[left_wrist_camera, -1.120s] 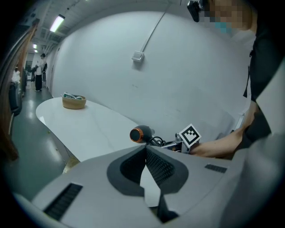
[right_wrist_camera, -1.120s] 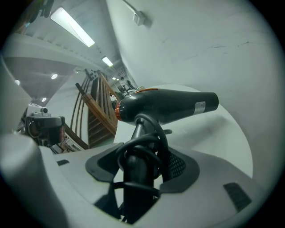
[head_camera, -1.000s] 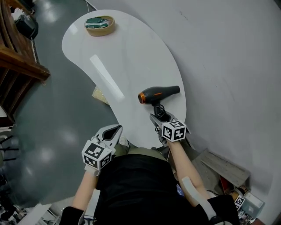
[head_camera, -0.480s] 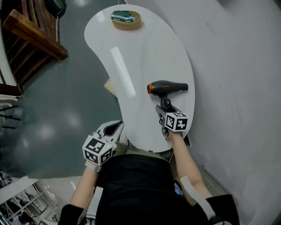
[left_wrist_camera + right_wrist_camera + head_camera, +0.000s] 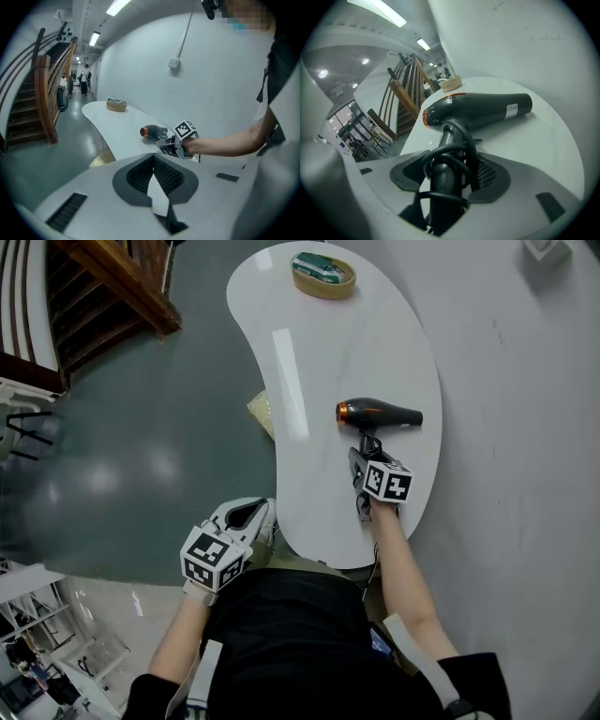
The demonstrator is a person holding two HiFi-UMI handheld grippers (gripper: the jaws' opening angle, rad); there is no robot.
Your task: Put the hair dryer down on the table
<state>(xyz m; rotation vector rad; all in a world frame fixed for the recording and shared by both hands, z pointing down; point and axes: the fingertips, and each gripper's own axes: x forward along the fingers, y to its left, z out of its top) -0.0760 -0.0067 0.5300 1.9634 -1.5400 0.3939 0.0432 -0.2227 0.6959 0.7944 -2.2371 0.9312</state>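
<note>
While the hair dryer point(image 5: 380, 414) lies on the white table point(image 5: 309, 343), its cord-wrapped handle point(image 5: 443, 178) sits clamped between the jaws of the right gripper point(image 5: 363, 456); the left gripper point(image 5: 246, 518) is closed, empty

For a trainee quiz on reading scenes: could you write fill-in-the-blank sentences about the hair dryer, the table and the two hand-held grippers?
The right hand-held gripper holds the hair dryer by its ____.
The ring at one end of the dryer is ____.
The left hand-held gripper has its jaws ____, with nothing between them.
The round basket sits at the ____ end of the table.
Missing words: handle; orange; shut; far.
</note>
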